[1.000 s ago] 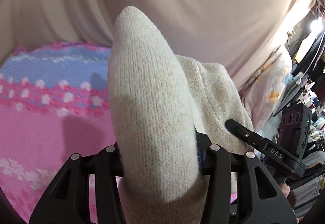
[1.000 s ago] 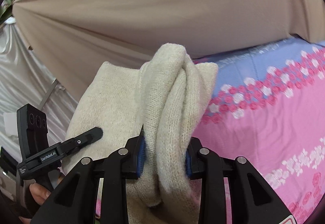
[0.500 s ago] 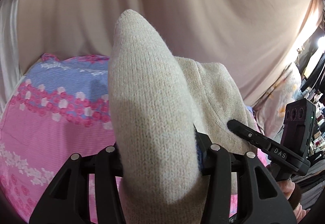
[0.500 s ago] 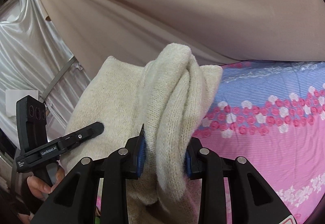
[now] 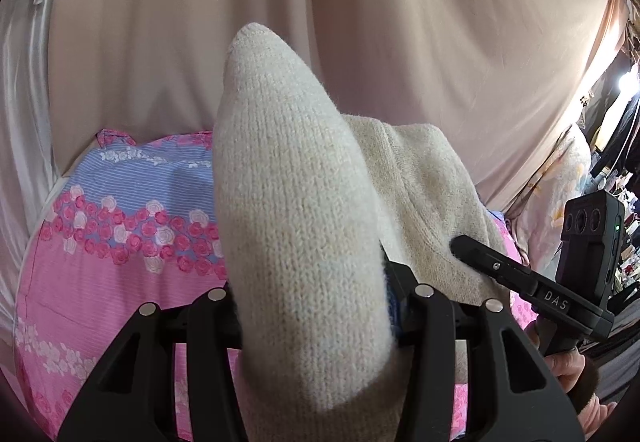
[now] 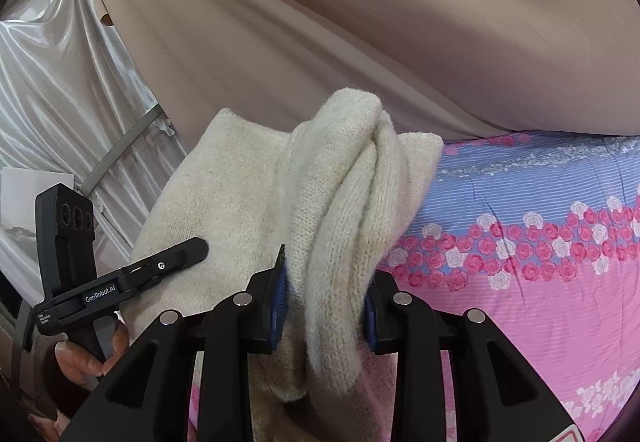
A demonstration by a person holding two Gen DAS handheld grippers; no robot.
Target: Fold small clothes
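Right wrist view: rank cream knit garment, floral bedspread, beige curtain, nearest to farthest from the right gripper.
1. cream knit garment: clamped between the jaws of the right gripper, centre.
2. floral bedspread: below and to the right, under the garment.
3. beige curtain: hanging behind the bed, across the top.

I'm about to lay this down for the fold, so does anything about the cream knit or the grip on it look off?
Nothing looks torn, stained or spilled. The cream knit is held between both grippers above the pink floral bedspread. The right gripper clamps a bunched, twisted wad of several layers, while the left gripper holds a smoother fold, so the right edge may land rumpled.
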